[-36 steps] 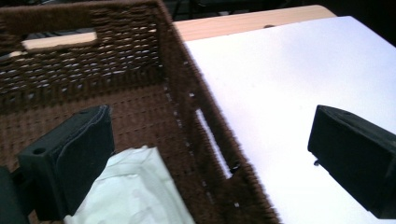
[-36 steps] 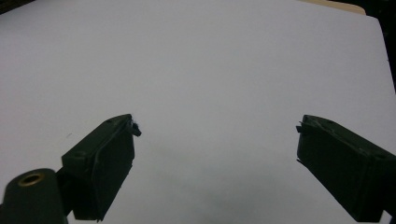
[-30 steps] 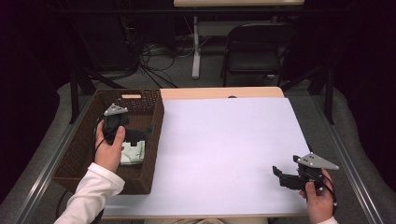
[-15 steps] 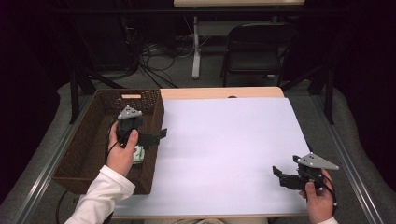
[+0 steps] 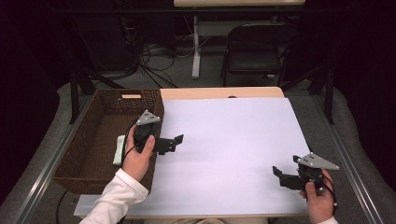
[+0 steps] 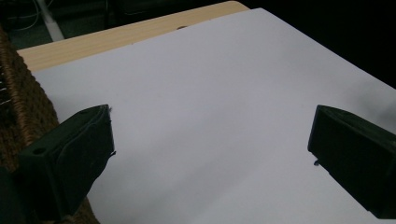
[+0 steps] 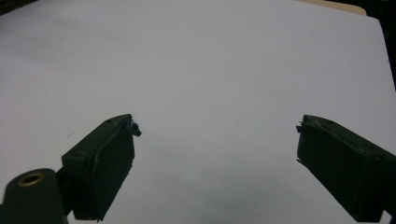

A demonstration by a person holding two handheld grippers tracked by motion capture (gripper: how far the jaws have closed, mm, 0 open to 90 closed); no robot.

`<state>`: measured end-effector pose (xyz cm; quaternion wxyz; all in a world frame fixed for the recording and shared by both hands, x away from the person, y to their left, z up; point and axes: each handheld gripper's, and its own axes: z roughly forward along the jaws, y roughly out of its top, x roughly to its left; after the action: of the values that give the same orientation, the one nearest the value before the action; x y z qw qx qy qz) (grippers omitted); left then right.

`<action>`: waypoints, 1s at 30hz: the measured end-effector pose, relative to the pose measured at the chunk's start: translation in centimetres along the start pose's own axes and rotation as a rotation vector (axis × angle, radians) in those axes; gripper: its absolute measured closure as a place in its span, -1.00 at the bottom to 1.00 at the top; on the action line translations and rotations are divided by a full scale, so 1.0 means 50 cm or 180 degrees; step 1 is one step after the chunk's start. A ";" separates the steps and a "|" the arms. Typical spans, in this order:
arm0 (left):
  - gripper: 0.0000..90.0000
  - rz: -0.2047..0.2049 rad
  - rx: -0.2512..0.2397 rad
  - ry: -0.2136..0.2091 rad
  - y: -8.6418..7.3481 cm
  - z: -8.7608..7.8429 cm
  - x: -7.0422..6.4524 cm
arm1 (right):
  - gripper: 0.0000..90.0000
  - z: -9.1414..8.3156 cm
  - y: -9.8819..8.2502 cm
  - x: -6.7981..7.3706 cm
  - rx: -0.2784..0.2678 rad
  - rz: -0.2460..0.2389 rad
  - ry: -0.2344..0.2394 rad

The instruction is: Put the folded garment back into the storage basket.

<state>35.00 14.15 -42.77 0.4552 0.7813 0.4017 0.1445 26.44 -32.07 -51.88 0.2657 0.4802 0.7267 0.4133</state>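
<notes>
My left gripper (image 5: pixel 173 141) hangs just past the right rim of a brown wicker basket (image 5: pixel 88 140), over the white sheet (image 5: pixel 233 140). Its jaws stand wide open with nothing between them (image 6: pixel 210 126), and the basket's weave (image 6: pixel 18 107) shows at that view's left edge. A small white object (image 5: pixel 118 149) lies on the basket floor beside the hand holding that gripper. My right gripper (image 5: pixel 285 169) rests low at the sheet's near right corner, pointing left. It is open and empty too (image 7: pixel 215 126), with bare white sheet (image 7: pixel 210 60) ahead of it.
The sheet covers most of a light wood table (image 5: pixel 219 93), whose far edge shows bare. A black chair (image 5: pixel 254 53) and cables (image 5: pixel 154 56) stand on the floor beyond. Metal rails (image 5: pixel 355 158) run along both sides of the table.
My left gripper has moved right, from over the inside of the basket, across its right rim, to above the sheet. The right gripper has stayed put.
</notes>
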 end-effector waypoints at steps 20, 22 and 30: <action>-0.99 0.0222 0.0127 -0.0230 -0.063 0.061 -0.067 | -0.76 0.000 0.000 0.000 -0.0002 -0.0017 0.0009; -0.99 0.0198 0.0116 -0.0247 -0.069 0.065 -0.069 | -0.76 0.000 0.000 0.000 -0.0006 -0.0013 0.0007; -0.99 0.0178 0.0104 -0.0294 -0.098 0.068 -0.081 | -0.76 -0.001 0.000 0.000 -0.0015 -0.0025 0.0018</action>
<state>32.02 10.35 -48.13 0.4562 0.8054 0.3606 0.1145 26.40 -32.10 -51.87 0.2664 0.4755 0.7283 0.4153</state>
